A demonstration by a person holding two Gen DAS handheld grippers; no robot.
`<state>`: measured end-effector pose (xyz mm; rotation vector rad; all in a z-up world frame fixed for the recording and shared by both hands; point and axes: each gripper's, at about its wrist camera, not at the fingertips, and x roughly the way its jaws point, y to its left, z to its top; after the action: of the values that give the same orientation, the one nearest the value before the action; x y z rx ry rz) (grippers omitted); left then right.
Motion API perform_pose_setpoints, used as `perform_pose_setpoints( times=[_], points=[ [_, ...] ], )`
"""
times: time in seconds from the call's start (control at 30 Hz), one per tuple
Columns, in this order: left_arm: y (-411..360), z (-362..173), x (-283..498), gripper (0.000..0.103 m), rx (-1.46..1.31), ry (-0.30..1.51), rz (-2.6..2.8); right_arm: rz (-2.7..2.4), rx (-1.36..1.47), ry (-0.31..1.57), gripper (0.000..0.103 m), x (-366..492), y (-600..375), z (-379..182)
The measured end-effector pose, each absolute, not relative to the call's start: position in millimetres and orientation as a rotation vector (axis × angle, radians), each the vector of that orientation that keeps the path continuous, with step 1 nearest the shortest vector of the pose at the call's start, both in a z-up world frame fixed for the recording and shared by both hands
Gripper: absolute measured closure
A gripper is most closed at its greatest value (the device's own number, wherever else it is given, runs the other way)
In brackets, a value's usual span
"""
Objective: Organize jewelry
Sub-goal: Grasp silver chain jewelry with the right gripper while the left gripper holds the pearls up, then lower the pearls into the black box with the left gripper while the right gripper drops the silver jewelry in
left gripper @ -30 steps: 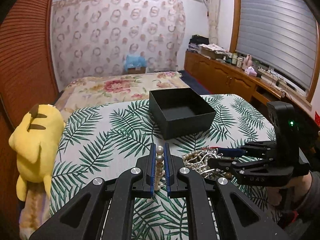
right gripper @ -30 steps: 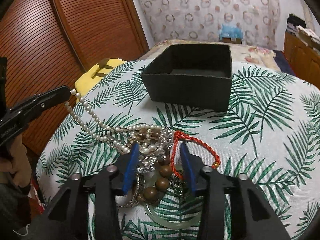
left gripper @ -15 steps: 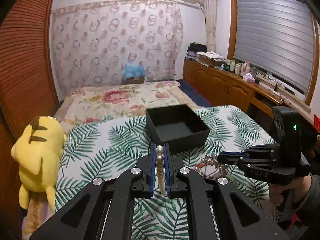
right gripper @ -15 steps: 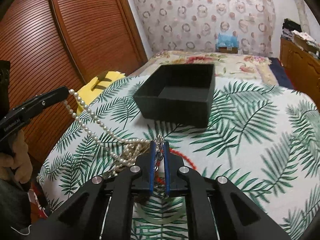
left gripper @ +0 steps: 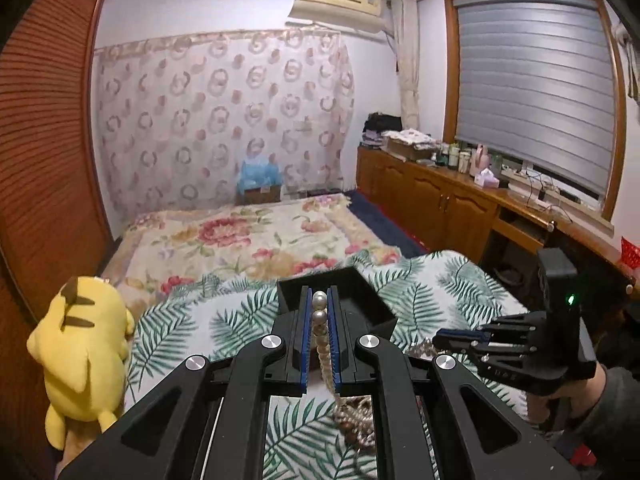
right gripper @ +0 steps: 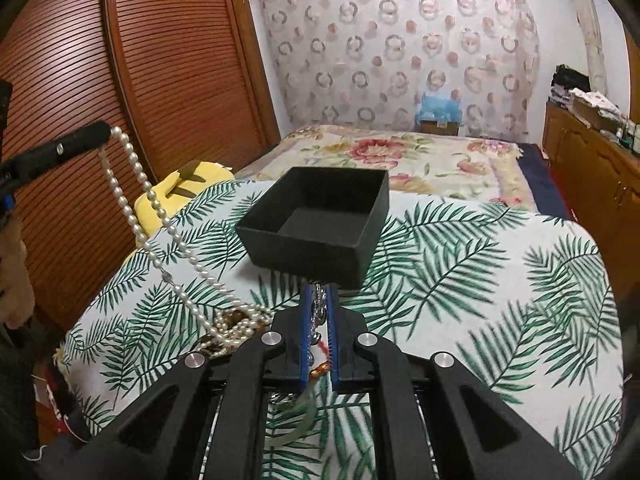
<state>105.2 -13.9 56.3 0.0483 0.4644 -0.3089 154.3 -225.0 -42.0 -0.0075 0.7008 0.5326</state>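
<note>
Jewelry here is a tangled heap of white pearl strands (right gripper: 236,326), brown wooden beads and a red cord, lying on the white cloth printed with green palm leaves (right gripper: 480,280), at about seven o'clock from the open square black box (right gripper: 320,220) in the right wrist view. The left gripper (left gripper: 319,312) is clamped on a long white pearl necklace (right gripper: 136,200); two round pearls sit between its blue pads at the tips. From the right wrist view that gripper's black tip sits high at nine o'clock, and the necklace hangs from it in two strands slanting down to the heap. The right gripper (right gripper: 319,312) has just been closing and is now pinched on a silvery sparkling chain (right gripper: 318,304), with the red cord and a pale green bangle (right gripper: 296,420) dangling beneath its jaws. Both grippers point down and forward toward the box. A yellow plush toy (left gripper: 80,352) lies at the cloth's edge, at nine o'clock from the box.
</note>
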Motion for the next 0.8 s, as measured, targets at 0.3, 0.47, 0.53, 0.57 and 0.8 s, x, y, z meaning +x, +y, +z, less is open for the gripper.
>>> perform_pose_setpoints(
  times=[0.3,0.47,0.53,0.57,0.8],
  points=[
    [-26,87,113,0.096,0.057,0.409,-0.345,0.539,-0.038,0.701,0.095,163,-226,-38],
    [-31,96,122,0.096,0.054,0.403,-0.353,0.541,-0.049,0.693,0.095,170,-225,-30],
    [-32,99,128,0.096,0.053,0.401,-0.357,0.543,-0.052,0.687,0.095,173,-226,-25],
    [-32,100,130,0.096,0.054,0.401,-0.359,0.543,-0.054,0.685,0.095,175,-226,-24],
    [-36,114,152,0.096,0.052,0.389,-0.370,0.547,-0.067,0.637,0.095,197,-227,-1]
  ],
)
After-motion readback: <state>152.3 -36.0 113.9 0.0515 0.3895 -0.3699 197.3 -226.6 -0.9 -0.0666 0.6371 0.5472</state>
